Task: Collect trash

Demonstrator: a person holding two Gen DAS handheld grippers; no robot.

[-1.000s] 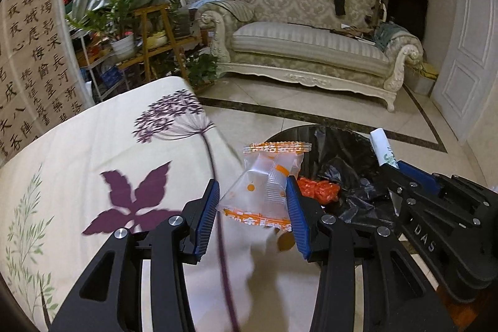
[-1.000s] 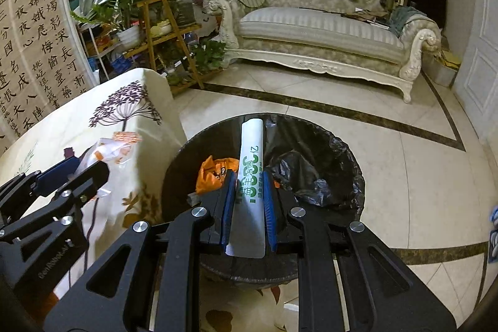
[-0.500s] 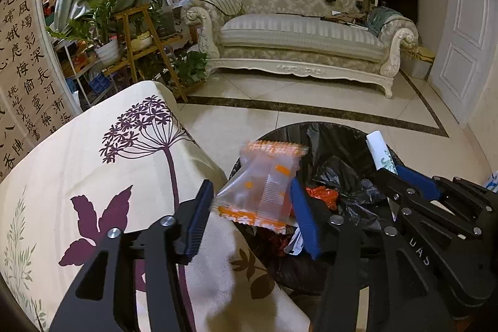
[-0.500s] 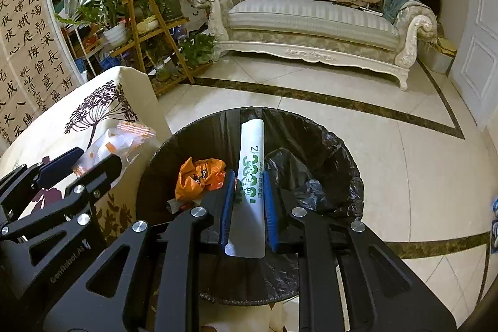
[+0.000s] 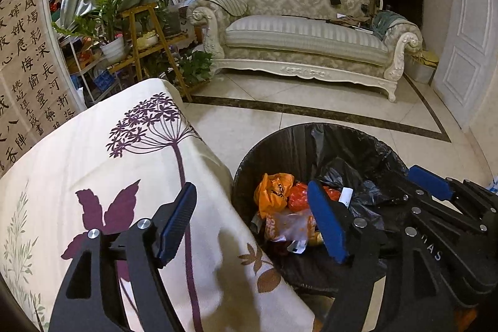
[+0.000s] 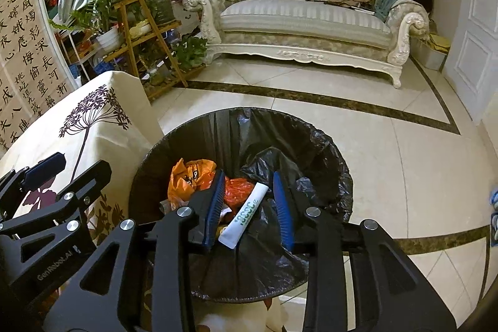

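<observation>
Both claws [image 5: 255, 217] [image 6: 249, 204] spread, empty, over bin rim [image 6: 339, 164]; tube [image 6: 246, 215] seemingly inside.

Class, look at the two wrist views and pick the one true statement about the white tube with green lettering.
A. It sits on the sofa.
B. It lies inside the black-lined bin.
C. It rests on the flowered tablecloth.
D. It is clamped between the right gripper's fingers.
B: the white tube lies loose on the trash in the bin, with the right gripper open wide above it.

White tube w/ green print [image 6: 246, 213] & clear orange-printed wrapper [image 5: 288, 226] among trash inside black-lined bin [image 6: 339, 176].
</observation>
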